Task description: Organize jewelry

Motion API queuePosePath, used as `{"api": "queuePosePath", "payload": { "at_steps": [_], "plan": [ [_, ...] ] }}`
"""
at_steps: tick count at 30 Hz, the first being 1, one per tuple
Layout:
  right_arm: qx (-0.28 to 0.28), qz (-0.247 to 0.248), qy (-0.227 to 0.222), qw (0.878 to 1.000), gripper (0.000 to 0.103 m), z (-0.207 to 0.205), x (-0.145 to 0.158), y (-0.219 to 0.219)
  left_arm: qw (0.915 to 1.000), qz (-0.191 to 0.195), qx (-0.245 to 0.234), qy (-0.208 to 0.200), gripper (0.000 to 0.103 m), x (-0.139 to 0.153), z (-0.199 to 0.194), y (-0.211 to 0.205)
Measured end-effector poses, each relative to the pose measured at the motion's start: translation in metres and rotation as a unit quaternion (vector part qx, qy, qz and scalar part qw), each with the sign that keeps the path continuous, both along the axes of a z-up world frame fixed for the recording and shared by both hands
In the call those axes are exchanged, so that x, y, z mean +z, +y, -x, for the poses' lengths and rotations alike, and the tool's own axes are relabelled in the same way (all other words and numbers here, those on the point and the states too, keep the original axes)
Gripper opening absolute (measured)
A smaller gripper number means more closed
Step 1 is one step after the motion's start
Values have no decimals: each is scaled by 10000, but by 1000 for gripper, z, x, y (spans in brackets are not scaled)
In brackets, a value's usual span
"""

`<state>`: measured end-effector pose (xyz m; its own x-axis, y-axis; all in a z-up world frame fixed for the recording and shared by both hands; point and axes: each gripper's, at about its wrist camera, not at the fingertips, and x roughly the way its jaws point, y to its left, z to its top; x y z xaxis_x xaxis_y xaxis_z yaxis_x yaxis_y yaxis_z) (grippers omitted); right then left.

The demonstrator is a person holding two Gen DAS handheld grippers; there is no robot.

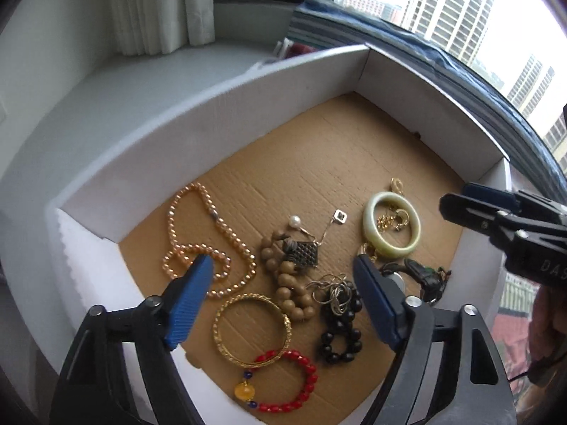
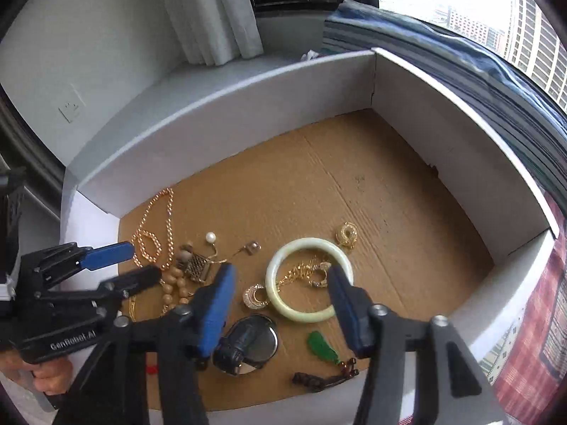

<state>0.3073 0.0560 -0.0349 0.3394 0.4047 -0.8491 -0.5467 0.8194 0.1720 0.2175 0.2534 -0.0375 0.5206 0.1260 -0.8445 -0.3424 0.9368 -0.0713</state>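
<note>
left gripper [image 1: 283,272]: jaws wide apart, angled steeply down, nothing between the pads
left fingers [image 1: 193,292]: blue ribbed pads on black arms, tips splayed outward, no contact at either tip
left gripper, from right wrist view [image 2: 138,262]: enters low at left, one blue pad above a black finger, both ends free
left hand [image 2: 48,377]: wrapped round the grip below the gripper body, only part of it in view
right gripper [image 2: 280,276]: jaws partly apart, tilted down, gap bare between the pads
right fingers [image 2: 216,304]: blue pads face each other, tips clear
right gripper, from left wrist view [image 1: 457,200]: comes in from right edge, seen side-on, so its gap does not show there
</note>
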Motion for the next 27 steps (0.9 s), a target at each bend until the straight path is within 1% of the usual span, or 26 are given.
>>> {"api": "queuePosePath", "payload": {
  "at_steps": [2, 3, 4, 6, 11, 15, 19, 20, 23, 25, 27],
  "plan": [
    [-139, -182, -136, 9996, 58, 7, 16, -13, 9994, -273, 54, -209, 94, 13, 15, -8],
    [-221, -231, -230, 9992, 61, 13, 23, -19, 9988, -363, 101, -315, 96, 19, 23, -12],
    [-294, -242, -333, 9987, 69, 19, 29, -23, 9979, -452, 168, -434, 101, 26, 30, -15],
    [-394, -178, -524, 9977, 75, 32, 38, -27, 9956, -593, 304, -662, 101, 37, 45, -21],
    [-339, -97, -735, 9967, 75, 64, 55, -36, 9912, -846, 409, -931, 102, 54, 66, -35],
    [-279, 37, -969, 9949, 75, 83, 66, -33, 9879, -1142, 506, -916, 102, 64, 74, -43],
    [-243, 191, -1147, 9929, 76, 97, 71, -31, 9821, -1491, 628, -968, 102, 71, 86, -50],
    [-245, 229, -1185, 9924, 76, 101, 71, -30, 9818, -1503, 644, -968, 102, 73, 90, -51],
    [-262, 317, -1267, 9911, 79, 110, 72, -26, 9838, -1362, 683, -948, 102, 74, 99, -47],
    [-287, 359, -1301, 9904, 79, 115, 72, -24, 9858, -1252, 739, -841, 102, 74, 103, -45],
    [-306, 421, -1351, 9895, 79, 118, 72, -22, 9881, -1169, 664, -743, 102, 74, 105, -43]
  ]
}}
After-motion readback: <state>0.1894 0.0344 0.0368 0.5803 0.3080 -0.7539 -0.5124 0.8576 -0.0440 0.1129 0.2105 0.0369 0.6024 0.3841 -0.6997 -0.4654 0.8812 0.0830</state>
